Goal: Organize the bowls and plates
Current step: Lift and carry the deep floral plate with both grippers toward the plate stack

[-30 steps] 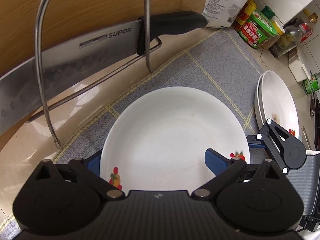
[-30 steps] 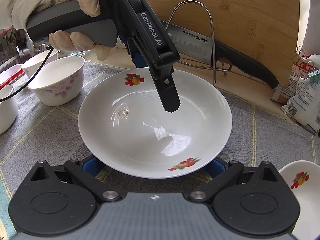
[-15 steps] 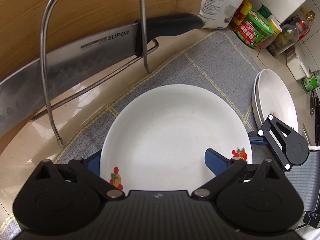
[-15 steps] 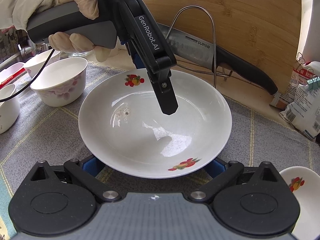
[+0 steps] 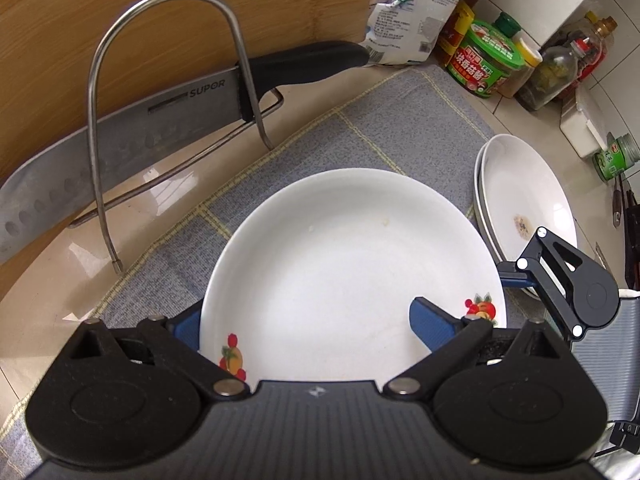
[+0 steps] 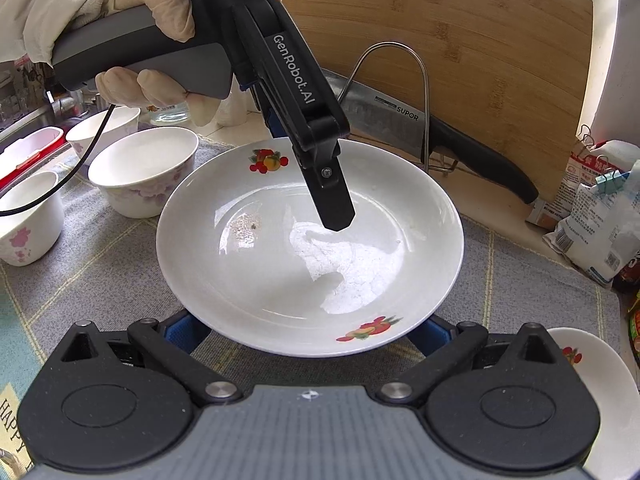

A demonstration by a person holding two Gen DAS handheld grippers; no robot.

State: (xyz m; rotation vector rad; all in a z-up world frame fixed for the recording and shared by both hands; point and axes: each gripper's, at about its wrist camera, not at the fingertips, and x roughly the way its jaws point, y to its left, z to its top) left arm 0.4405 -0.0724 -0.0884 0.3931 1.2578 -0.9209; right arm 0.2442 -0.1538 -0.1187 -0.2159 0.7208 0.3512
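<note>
Left gripper point(image 5: 316, 320), spread wide, straddles the white fruit-printed plate point(image 5: 352, 264); stacked white plates point(image 5: 520, 208) are seen right.

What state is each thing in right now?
Fruit plate: flat on the mat, empty.
Left gripper: open, straddling its rim.
Right gripper: open, tips under its near rim.
Plate stack: two nested, upright.
Bowls: upright, empty, side by side.
Knife: slotted in the wire rack.

A beige glossy countertop point(image 5: 36, 280) carries a grey checked mat point(image 5: 400, 132), backed by white wall tiles point(image 5: 592, 12).
</note>
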